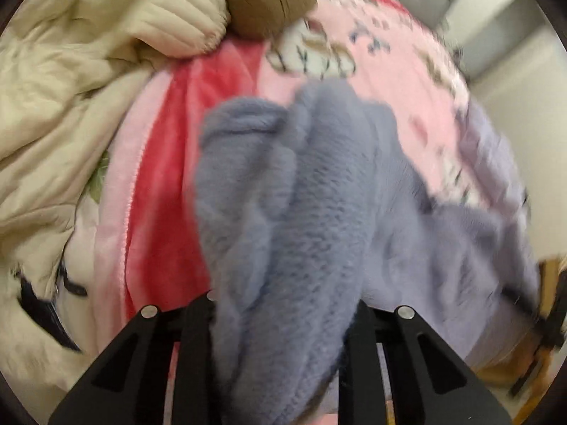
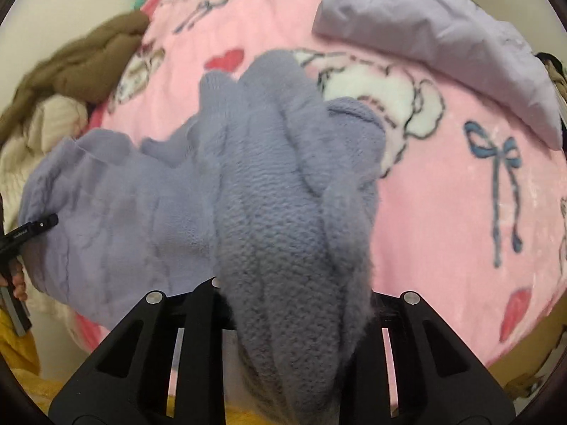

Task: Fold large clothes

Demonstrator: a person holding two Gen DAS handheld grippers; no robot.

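Both grippers clench the sweater (image 1: 301,219): the left gripper (image 1: 283,318) and right gripper (image 2: 294,315) each have a bunched fold between their fingers. It hangs over the pink blanket (image 2: 443,212), near a lilac pillow (image 2: 443,35).

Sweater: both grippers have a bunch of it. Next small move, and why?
Probably pull the two grippers apart sideways to spread the sweater flat above the pink blanket. Both the left gripper and the right gripper clamp thick bunched knit, and the fabric between them hangs crumpled in folds, so no clean fold line is visible yet.
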